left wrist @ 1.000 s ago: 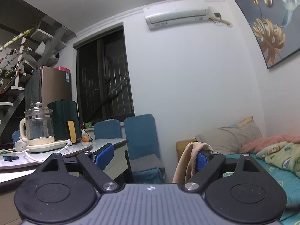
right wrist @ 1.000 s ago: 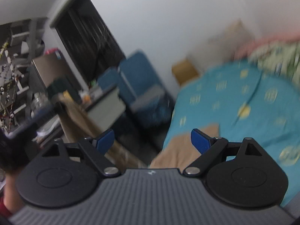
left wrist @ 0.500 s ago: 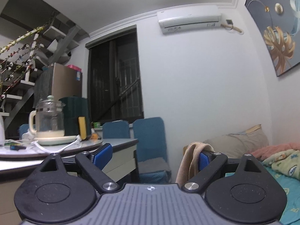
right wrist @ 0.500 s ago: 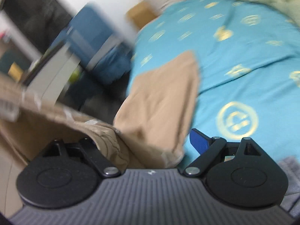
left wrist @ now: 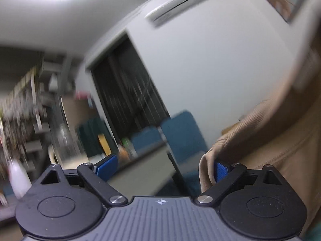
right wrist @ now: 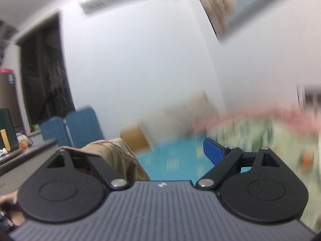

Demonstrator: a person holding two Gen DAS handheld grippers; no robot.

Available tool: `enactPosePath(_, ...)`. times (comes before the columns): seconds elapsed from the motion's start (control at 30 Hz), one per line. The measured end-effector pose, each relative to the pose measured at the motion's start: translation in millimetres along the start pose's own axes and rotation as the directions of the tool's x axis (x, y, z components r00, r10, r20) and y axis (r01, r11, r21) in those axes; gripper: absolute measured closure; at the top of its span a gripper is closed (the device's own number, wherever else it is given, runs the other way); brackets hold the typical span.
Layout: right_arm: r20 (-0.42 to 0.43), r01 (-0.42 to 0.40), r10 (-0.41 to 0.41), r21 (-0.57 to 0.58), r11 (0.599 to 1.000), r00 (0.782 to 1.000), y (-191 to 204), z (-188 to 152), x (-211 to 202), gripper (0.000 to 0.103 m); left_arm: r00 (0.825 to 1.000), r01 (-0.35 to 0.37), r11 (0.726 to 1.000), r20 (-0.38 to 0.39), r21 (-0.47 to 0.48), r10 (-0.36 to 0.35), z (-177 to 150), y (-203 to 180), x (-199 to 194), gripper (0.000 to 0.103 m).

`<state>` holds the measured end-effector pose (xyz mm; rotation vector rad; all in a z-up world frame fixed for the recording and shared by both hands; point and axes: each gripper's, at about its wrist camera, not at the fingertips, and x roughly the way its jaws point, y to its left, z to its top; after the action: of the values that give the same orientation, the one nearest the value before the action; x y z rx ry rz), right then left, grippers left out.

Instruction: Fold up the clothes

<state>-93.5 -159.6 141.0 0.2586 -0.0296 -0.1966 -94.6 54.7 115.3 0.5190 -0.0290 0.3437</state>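
Aloft, tan garment (left wrist: 276,132) draped rightward over spread left gripper (left wrist: 162,165), right gripper (right wrist: 166,150) likewise spread

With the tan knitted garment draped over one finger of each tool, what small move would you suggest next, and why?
Probably lower both tools toward the turquoise patterned bedsheet: the tan knitted garment merely hangs over one finger each of the left tool and right tool, whose jaws stand open, and both views are motion-blurred.

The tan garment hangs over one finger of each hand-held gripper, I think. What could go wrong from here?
1. Both grippers stand wide open. The tan garment only drapes over the right finger of the left hand-held gripper, so it may slip off.
2. On the right hand-held gripper the cloth hides the left finger; closing now may pinch a bunched fold.
3. Both views are blurred, suggesting fast motion that could fling the cloth off the teal bed sheet.
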Motion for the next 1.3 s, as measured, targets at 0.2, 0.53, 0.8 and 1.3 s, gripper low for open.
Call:
enactPosePath(0.2,0.088,-0.023,0.027,-0.045,0.999,0.996,4.2,105.0,-22.6,0.014,0.995,-0.046,0.991,0.087,-0.128,0.058,84.2,42.9,-4.2,0.005)
enactPosePath(0.53,0.235,-0.086,0.102,-0.078,0.993,0.967,-3.9,249.9,-121.7,0.014,0.952,-0.035,0.927,0.271,-0.373,0.145,240.8,171.7,-80.9,0.003)
enactPosePath(0.8,0.154,-0.076,0.087,-0.075,0.994,0.984,-22.0,250.4,-107.5,0.014,0.968,0.055,0.877,0.243,-0.478,0.071,284.8,196.7,-106.7,0.002)
enactPosePath(1.3,-0.122,0.028,-0.039,-0.093,0.995,0.992,-47.8,100.2,158.5,0.014,0.988,0.15,0.918,0.019,-0.368,-0.153,173.9,-43.3,172.6,0.0)
